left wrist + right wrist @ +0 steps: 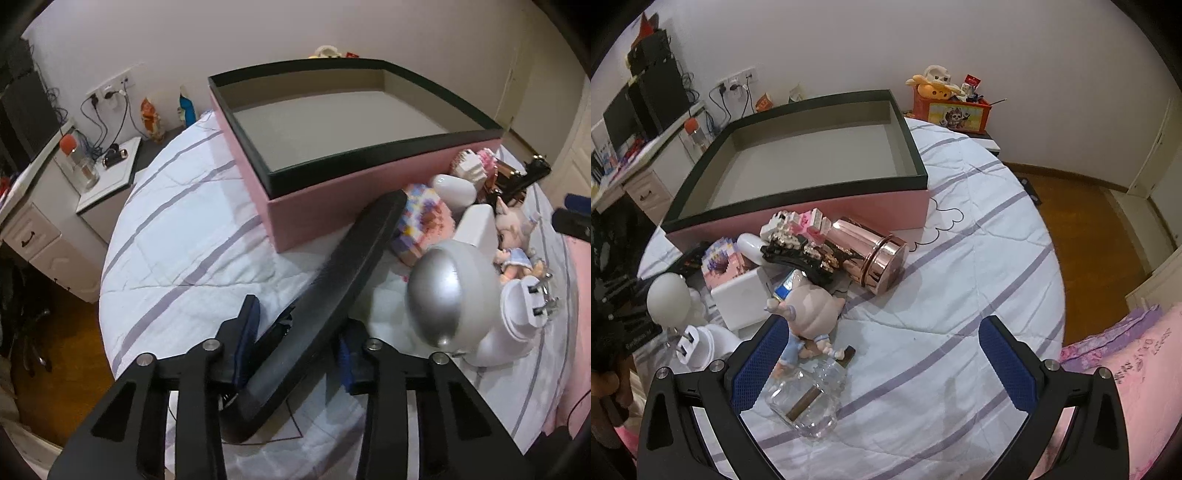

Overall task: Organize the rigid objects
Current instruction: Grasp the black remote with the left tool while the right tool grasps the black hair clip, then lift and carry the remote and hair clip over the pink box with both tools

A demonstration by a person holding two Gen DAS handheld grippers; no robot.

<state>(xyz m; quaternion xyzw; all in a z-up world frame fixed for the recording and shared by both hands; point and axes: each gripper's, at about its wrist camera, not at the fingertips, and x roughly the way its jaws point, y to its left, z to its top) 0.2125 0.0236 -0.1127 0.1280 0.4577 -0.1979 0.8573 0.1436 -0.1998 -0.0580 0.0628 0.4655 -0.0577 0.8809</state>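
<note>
The left hand-held gripper [295,343] pinches one end of a long black case [332,295], angled toward the pink box [314,210] on the bed [166,240]. Held so near its end, the case could pivot or slip, or catch the box rim. The right hand-held gripper [882,365] hangs open above a glass bottle [809,402] and a doll [809,310]

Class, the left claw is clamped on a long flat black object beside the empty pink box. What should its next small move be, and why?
Probably lift the black slab and carry it up and left over the box's near rim. The left claw is already shut on it, the box floor is bare, and the slab's far end points at the pink wall, so it must rise first. The right claw hangs open.
</note>
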